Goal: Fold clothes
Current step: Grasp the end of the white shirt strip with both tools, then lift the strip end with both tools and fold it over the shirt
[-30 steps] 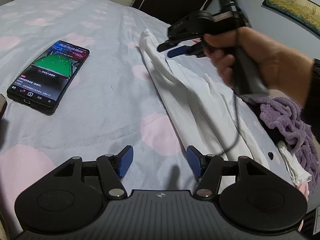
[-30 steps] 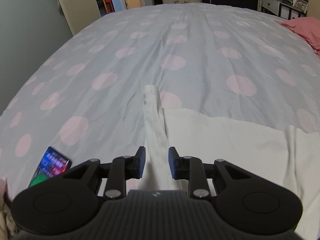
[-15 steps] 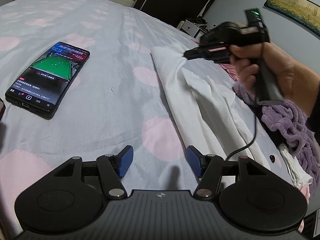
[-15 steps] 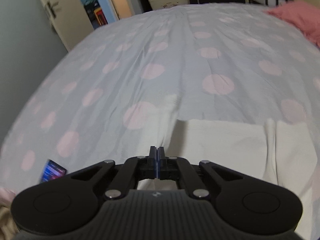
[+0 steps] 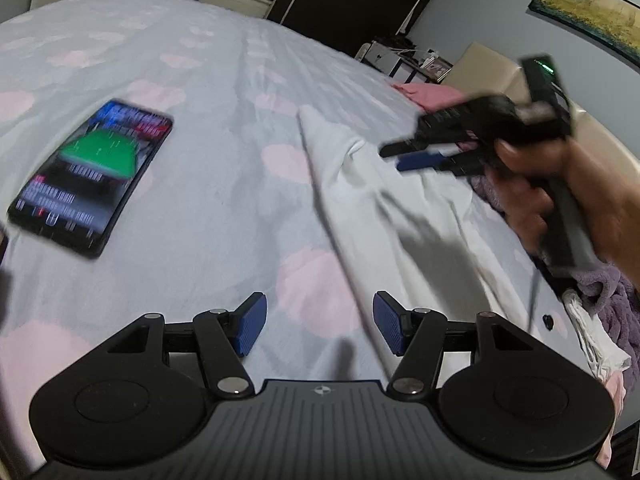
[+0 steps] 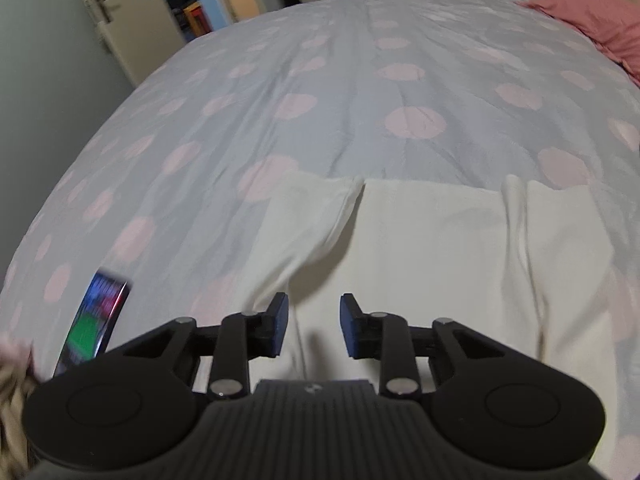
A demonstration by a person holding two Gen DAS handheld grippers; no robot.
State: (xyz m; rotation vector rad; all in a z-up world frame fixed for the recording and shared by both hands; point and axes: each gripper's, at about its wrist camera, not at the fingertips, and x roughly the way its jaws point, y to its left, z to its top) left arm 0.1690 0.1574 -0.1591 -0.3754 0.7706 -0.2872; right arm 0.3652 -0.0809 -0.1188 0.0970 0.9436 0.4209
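A white garment (image 6: 432,248) lies flat on the dotted bedspread, its left sleeve (image 6: 308,216) folded back onto the body. My right gripper (image 6: 312,326) hovers open just above the garment, nothing between its blue pads. In the left wrist view the same garment (image 5: 380,216) stretches away on the right, and the right gripper (image 5: 394,156) floats over it, held by a hand (image 5: 560,192). My left gripper (image 5: 318,322) is open low over the bedspread, just left of the garment's near edge.
A phone (image 5: 92,172) with a lit screen lies on the bedspread (image 5: 208,208) to the left. A purple fleece pile (image 5: 612,308) sits at the right edge. A pink pillow (image 6: 596,16) lies far right. A door (image 6: 120,12) stands beyond the bed.
The right gripper shut on the sleeve, carried it back over the garment's body, then opened and let it go. The left gripper stayed open and shifted only slightly.
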